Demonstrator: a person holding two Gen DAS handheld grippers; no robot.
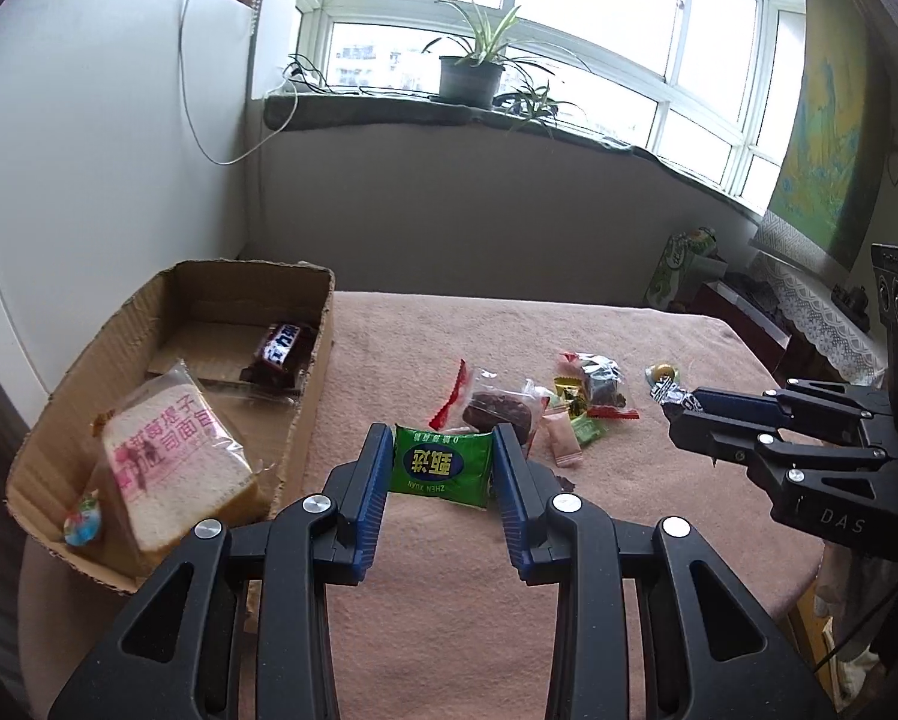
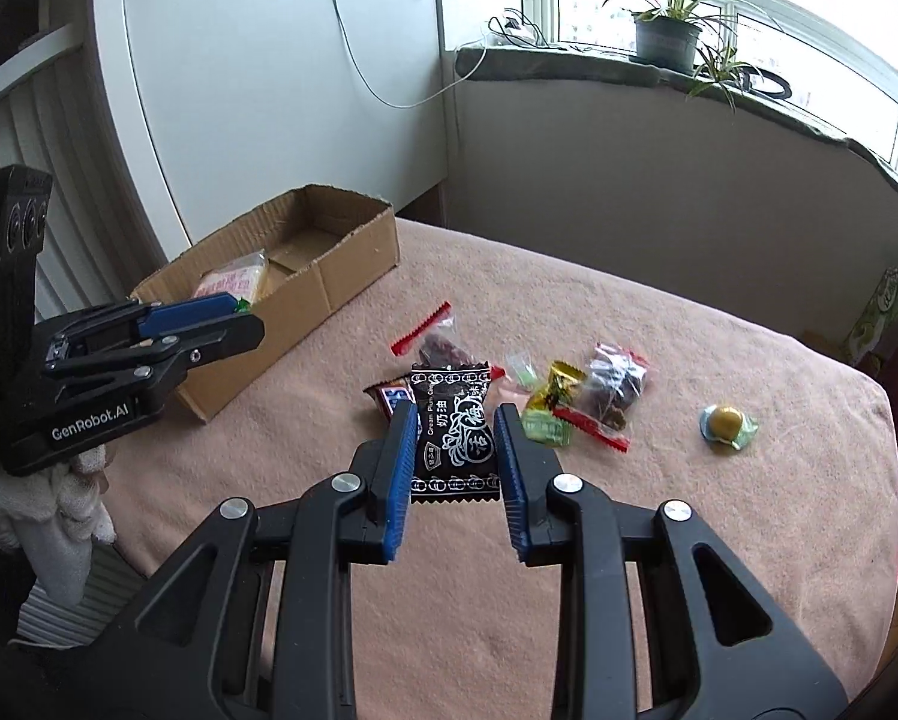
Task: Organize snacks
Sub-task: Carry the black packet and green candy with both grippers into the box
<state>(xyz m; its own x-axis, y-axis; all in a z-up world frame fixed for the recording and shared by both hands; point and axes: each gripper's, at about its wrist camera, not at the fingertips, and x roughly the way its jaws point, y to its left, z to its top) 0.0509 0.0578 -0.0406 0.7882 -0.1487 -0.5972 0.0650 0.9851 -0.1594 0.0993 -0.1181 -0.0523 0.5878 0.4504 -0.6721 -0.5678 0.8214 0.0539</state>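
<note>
Left wrist view: the left gripper pinches a green packet; the right gripper clamps a black candy packet. Both look light, crinkly and slippery, best gripped mid-body.

From my right wrist view, the cardboard box wall hides most of the bread packet; my left gripper covers its near corner, and small wrapper print in the far pile is unreadable.
</note>
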